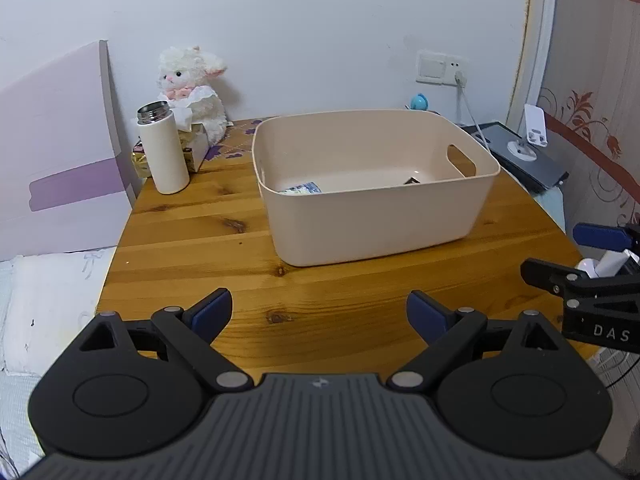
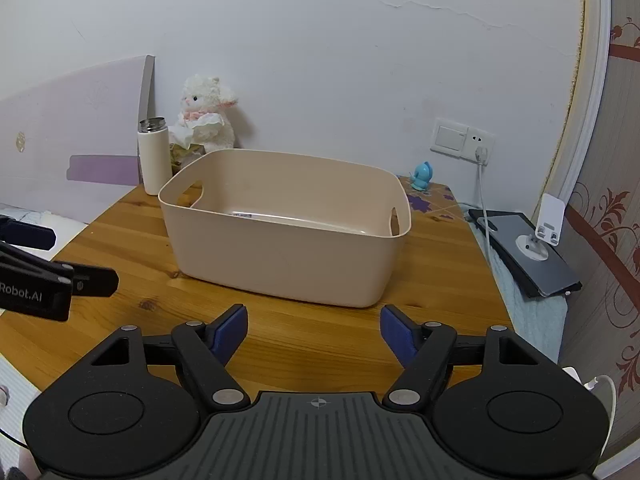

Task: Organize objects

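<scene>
A wooden table (image 1: 192, 240) of knotty planks stands against a pale wall (image 1: 300, 20). To its left are white bedding (image 1: 44, 300) and a lilac headboard (image 1: 60, 152); at the right a curtain with a red floral pattern (image 2: 612, 240) hangs beside a dark tablet (image 2: 532, 256) that carries a small white stand (image 2: 540, 236). A wall switch and socket (image 2: 462, 140) sit above, with a white cable plugged in.

On the table's far side, at about ten o'clock from the left gripper (image 1: 319, 312), a white flask (image 1: 163, 152) with its steel mouth uncovered stands upright in front of a tissue box (image 1: 192, 144) and a white plush lamb (image 1: 192, 88). A small blue figure (image 2: 422, 176) sits at the far edge, at one o'clock from the right gripper (image 2: 314, 330).

The beige plastic bin (image 1: 376, 216) with cut-out handles rests mid-table, at twelve to one o'clock from the left gripper and at twelve o'clock from the right gripper, apart from both. Inside it a blue-and-white packet (image 1: 302, 189) lies at the near left corner, and a small dark item (image 1: 412, 180) towards the right; what they are cannot be told.

Both grippers hover over the near edge with their blue pads spread wide and nothing between them. The right one shows at three o'clock in the left wrist view, its fingers apart.
</scene>
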A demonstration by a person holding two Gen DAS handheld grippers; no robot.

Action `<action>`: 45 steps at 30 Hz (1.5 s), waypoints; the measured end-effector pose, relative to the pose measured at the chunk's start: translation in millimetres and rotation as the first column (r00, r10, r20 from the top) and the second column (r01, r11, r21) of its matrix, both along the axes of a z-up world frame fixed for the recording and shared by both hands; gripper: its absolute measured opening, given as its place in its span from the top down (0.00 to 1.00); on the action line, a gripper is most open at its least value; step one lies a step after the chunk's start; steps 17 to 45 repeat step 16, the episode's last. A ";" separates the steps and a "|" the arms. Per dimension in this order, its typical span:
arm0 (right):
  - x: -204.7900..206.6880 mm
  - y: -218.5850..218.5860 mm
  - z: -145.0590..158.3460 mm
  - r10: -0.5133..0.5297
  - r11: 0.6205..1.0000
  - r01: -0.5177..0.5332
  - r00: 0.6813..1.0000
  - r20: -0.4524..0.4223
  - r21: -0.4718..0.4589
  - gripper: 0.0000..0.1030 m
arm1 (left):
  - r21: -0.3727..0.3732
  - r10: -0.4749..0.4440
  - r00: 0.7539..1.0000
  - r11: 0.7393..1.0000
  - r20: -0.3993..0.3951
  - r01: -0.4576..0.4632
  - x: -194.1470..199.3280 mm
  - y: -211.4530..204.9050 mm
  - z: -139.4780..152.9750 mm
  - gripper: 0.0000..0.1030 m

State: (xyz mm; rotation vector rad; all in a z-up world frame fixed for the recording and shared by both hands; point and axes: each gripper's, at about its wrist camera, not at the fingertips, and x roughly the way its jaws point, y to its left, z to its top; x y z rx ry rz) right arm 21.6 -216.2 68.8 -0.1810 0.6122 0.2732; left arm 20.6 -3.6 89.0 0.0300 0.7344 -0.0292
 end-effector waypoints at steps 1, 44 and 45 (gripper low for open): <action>-0.2 -0.4 -0.4 0.000 1.000 0.000 1.000 0.001 0.000 0.26 | 0.000 -0.003 1.000 1.000 -0.001 0.003 -1.0 -1.0 -0.1 0.08; -0.4 -2.4 -6.5 -0.005 1.000 0.005 1.000 -0.011 -0.005 0.25 | 0.012 -0.028 1.000 1.000 0.001 0.028 -5.2 -6.8 -4.4 0.07; -0.4 -2.4 -6.5 -0.005 1.000 0.005 1.000 -0.011 -0.005 0.25 | 0.012 -0.028 1.000 1.000 0.001 0.028 -5.2 -6.8 -4.4 0.07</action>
